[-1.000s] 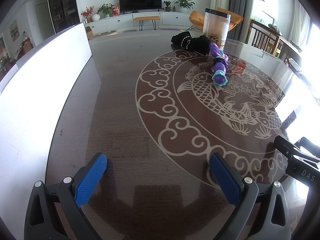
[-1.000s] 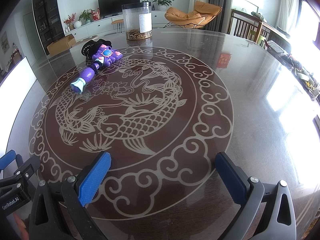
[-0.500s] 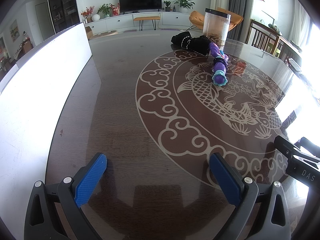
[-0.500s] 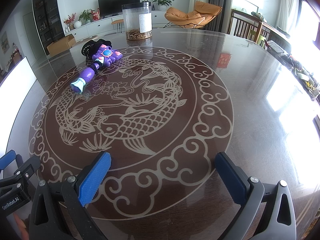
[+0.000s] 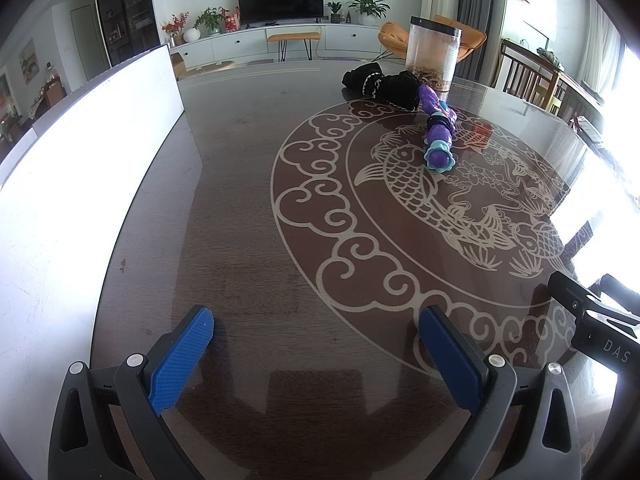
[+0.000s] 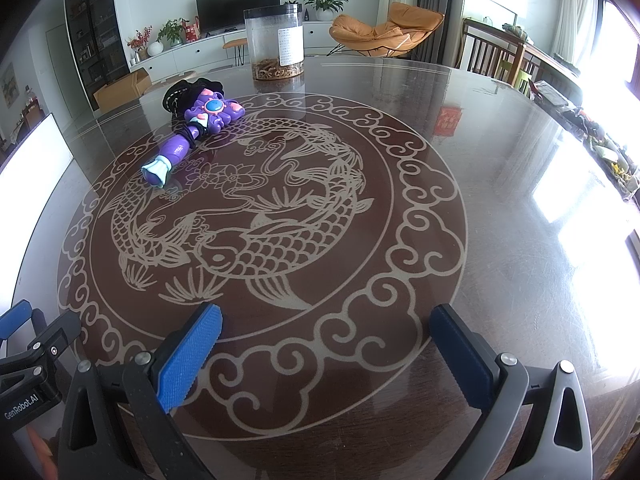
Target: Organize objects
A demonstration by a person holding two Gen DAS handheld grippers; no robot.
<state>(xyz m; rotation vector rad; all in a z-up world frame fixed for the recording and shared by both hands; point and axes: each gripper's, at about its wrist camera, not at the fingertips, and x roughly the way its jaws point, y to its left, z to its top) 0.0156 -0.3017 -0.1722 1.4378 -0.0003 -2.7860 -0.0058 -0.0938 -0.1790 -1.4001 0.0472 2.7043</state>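
**Blue pads spread wide over a glossy table**

Blue ribbed pads (image 5: 182,356) of the left gripper (image 5: 316,320) stand far apart, holding and touching nothing. The right gripper (image 6: 326,320) is likewise spread and empty. Beneath both lies a dark polished table (image 6: 500,200) with a pale inlay of carp and cloud scrolls. Far off rests a purple plastic wand (image 6: 188,136), its flower-shaped head touching a black cloth (image 5: 380,86). Behind them a clear round jar (image 6: 276,40) holds a shallow brown layer.
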